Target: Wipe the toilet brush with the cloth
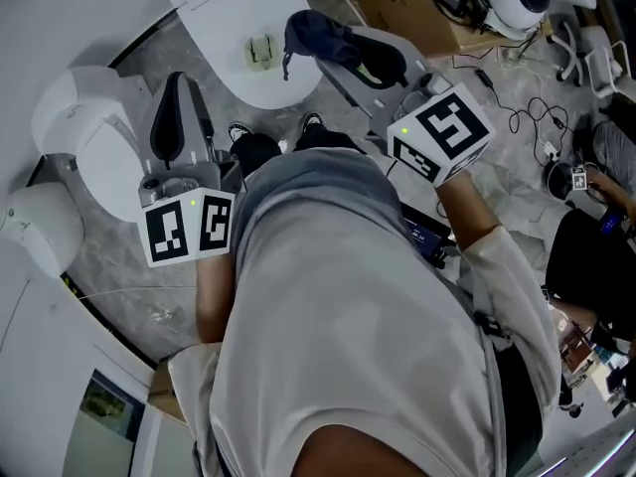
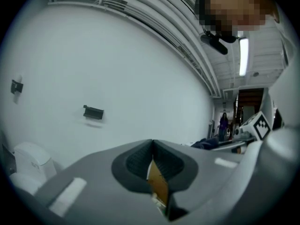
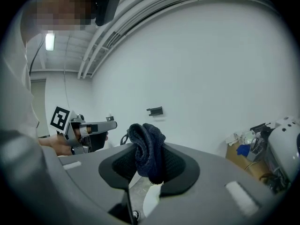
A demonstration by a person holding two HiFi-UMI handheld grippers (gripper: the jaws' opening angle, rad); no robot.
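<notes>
one bunched fold of the cloth (image 3: 146, 146) sits clamped in the right gripper (image 3: 149, 165), bulging past its tips, and could slip free mid-wipe; the left gripper (image 2: 152, 156) is closed empty, with no toilet brush visible ahead of it

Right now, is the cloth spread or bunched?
Bunched. The cloth is a dark wad pinched in the right gripper, its folds bulging above the jaws.
</notes>
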